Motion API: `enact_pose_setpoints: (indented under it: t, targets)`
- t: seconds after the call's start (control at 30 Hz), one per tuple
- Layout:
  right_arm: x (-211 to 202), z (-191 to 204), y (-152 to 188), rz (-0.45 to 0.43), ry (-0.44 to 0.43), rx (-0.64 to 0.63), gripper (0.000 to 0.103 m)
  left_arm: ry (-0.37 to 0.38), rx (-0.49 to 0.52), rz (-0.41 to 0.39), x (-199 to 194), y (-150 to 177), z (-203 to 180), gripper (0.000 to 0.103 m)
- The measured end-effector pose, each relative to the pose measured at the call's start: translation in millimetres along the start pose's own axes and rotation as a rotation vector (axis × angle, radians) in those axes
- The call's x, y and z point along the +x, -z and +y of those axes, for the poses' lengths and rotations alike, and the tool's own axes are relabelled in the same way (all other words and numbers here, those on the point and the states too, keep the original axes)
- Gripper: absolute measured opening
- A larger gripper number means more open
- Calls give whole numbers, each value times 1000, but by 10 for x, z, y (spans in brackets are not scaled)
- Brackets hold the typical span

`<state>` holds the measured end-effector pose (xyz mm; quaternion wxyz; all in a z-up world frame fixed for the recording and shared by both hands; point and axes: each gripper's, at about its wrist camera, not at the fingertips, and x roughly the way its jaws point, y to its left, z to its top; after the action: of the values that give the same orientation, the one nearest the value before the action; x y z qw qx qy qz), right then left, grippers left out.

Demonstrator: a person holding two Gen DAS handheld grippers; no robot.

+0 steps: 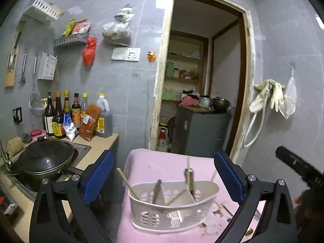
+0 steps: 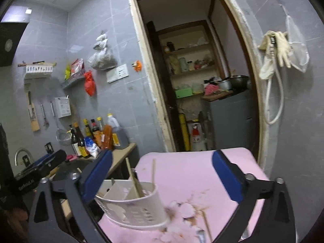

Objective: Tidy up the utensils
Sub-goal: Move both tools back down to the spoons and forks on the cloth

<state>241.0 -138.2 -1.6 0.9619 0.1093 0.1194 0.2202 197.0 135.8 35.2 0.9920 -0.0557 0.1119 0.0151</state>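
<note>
1. Hovering level over the pink cloth, my left gripper and right gripper both have their jaws spread wide, grasping nothing.
2. Grey tiled walls, an open doorway and a counter with a wok surround me.
3. The white caddy stands on the cloth holding chopsticks and a metal utensil; another chopstick lies beside it.

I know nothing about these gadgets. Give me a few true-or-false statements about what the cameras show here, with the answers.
1. The white utensil holder stands on a pink cloth. True.
2. The left gripper is clamped on a chopstick. False: its jaws are wide open, holding nothing.
3. A lidded black wok sits left of the holder. True.
4. The holder is empty. False: chopsticks and metal utensils stand in it.
5. The right gripper is open. True.
</note>
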Motion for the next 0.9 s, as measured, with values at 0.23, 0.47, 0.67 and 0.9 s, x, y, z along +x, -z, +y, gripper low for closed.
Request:
enact_pose_setpoints:
  t: [0.23, 0.47, 0.67, 0.9]
  targets:
    - [-331, -313, -65, 29, 61, -55, 103, 3, 55, 33, -52, 131, -467, 98]
    - [-470, -785, 66, 101, 121, -90, 103, 13, 51, 161, 77, 526, -915, 98]
    - [-378, -1214, 307, 223, 149, -99, 103, 19, 46, 289, 298, 961, -1274, 98]
    - [-233, -1547, 623, 351, 118, -119, 90, 28, 0, 407, 543, 1345, -1459, 98]
